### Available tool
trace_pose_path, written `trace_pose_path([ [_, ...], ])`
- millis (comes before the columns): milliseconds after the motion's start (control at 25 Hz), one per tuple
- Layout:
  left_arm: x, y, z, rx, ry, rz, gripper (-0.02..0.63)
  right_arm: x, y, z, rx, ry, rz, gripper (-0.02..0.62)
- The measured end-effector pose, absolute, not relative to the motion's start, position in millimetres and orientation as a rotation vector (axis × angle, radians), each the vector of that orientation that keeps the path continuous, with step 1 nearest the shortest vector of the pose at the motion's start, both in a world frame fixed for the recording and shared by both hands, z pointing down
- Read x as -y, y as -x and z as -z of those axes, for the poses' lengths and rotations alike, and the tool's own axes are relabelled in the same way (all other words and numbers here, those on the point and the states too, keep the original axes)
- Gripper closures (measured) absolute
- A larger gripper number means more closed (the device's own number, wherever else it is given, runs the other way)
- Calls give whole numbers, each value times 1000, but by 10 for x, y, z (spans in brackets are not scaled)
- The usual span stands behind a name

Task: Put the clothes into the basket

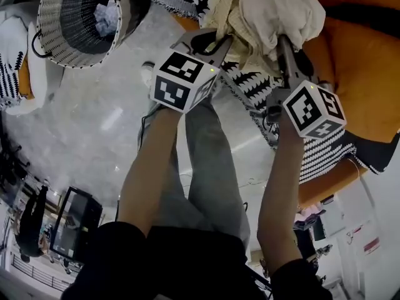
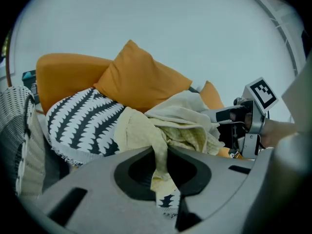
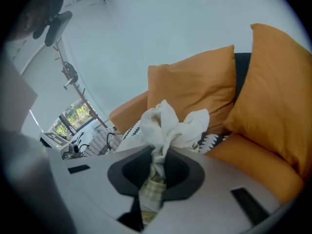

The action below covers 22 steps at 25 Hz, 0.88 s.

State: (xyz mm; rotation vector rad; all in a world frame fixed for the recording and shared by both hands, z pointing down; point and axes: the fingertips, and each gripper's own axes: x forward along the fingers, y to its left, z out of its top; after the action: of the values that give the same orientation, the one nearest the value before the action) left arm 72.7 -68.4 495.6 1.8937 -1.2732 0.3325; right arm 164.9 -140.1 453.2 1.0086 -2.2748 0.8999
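Observation:
A cream and pale-yellow garment (image 1: 265, 14) hangs bunched above the sofa, gripped from both sides. My left gripper (image 1: 215, 42) is shut on its left part; in the left gripper view a fold of the garment (image 2: 180, 118) runs down between the jaws of the left gripper (image 2: 163, 172). My right gripper (image 1: 284, 52) is shut on the garment's right part, and in the right gripper view the white cloth (image 3: 168, 123) bulges out of the right gripper (image 3: 156, 174). The woven basket (image 1: 59, 27) stands on the floor at the upper left, with a pale cloth (image 1: 106, 17) inside.
The orange sofa (image 1: 369, 61) carries a black-and-white patterned throw (image 1: 325, 155) and orange cushions (image 2: 141, 79). The person's legs (image 1: 206, 161) stand between sofa and basket. A dark device (image 1: 75, 220) sits on the grey floor at lower left.

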Motion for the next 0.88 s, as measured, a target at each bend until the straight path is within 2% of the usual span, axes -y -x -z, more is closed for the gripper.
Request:
trace_pose_path([
  [200, 394, -213, -4778, 1341, -1907, -381, 554, 1177, -1086, -4362, 2313, -917, -851, 543],
  [880, -572, 1912, -4281, 1621, -1732, -260, 561, 371, 1212, -3888, 2441, -624, -772, 543],
])
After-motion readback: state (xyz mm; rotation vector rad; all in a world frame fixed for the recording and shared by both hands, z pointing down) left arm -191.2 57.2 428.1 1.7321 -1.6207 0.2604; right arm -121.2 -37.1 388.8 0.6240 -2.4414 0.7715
